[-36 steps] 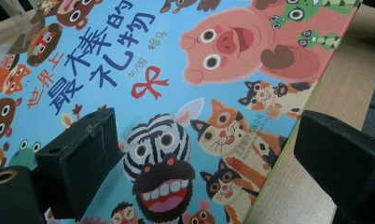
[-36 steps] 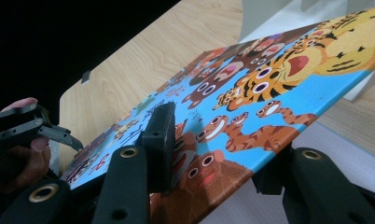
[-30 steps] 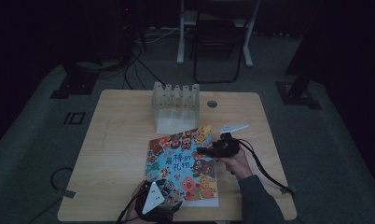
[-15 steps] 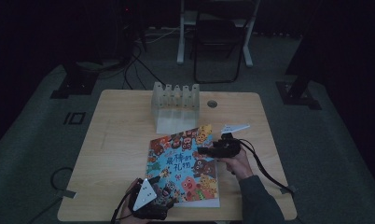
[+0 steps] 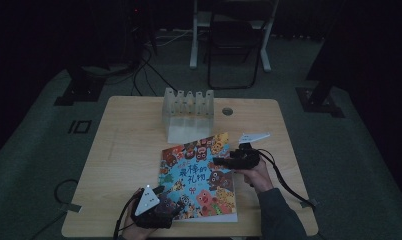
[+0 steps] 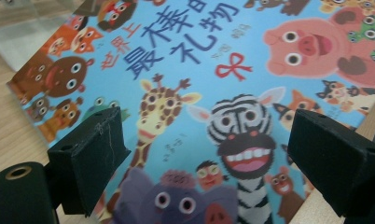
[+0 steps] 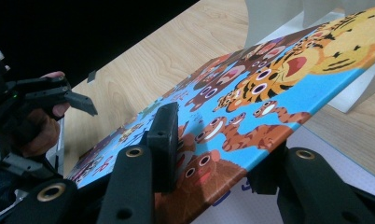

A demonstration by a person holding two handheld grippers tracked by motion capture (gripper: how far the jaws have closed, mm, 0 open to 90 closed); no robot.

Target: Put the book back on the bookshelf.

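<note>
Wide open bare table [image 5: 129, 165] to the left of the picture book [image 5: 201, 175], a narrower bare strip along its right edge, while the clear rack [image 5: 188, 107] stands just behind the book's far edge and blocks the straight way toward the table's back.

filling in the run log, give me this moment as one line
right gripper: shut on picture book edge, that edge lifted | left gripper: open over book's near corner, not gripping | clear slotted rack: behind book on table
</note>
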